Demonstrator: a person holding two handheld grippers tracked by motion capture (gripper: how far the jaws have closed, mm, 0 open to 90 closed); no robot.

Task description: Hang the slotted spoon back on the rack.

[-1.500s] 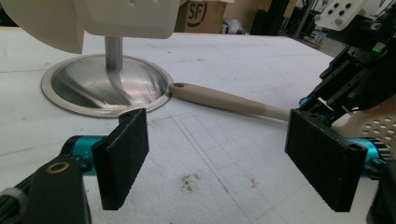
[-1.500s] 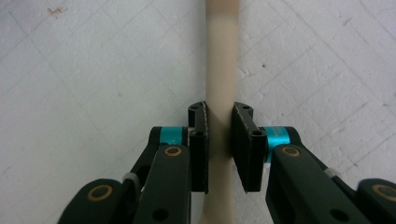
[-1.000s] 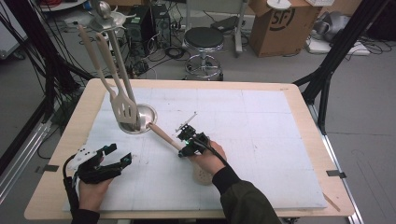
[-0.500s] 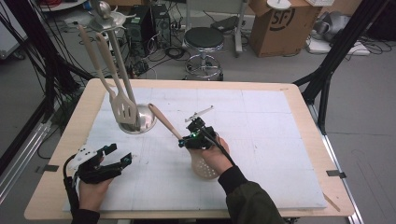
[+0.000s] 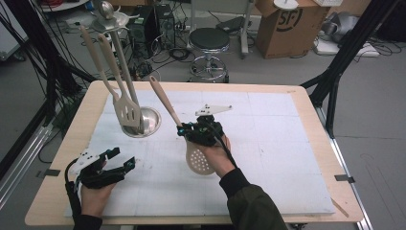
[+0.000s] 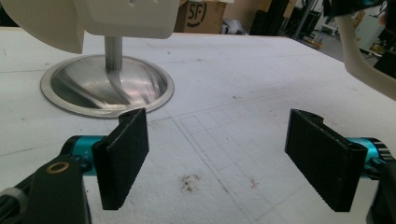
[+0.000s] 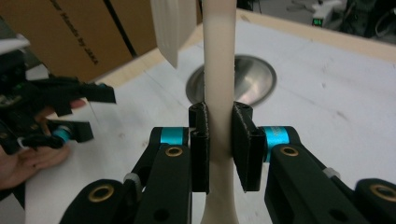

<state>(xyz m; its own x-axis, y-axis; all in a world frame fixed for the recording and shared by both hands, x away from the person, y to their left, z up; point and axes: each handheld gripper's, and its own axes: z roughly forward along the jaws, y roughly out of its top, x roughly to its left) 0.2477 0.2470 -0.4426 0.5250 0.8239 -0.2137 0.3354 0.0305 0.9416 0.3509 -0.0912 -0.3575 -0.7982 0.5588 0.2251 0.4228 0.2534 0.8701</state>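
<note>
Near the table's front-left corner the left gripper (image 5: 111, 165) rests with jaws spread, empty. The utensil stand (image 5: 141, 122) carries two hanging utensils — up-left of the right gripper (image 5: 191, 131), which is clamped on one skimmer spoon (image 5: 198, 160), handle slanting toward the stand — the right hand nearer.

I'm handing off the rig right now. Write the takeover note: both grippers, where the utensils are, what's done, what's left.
Right gripper: shut on the handle of the perforated spoon, lifted off the table, handle end tilted toward the utensil stand.
Left gripper: open, holding nothing, low over the white mat near the front left corner.
Stand: a slotted spatula and another utensil hang on it.
Done: spoon picked up.
Left, most likely: hang the spoon on the stand's top hooks, then release.
</note>
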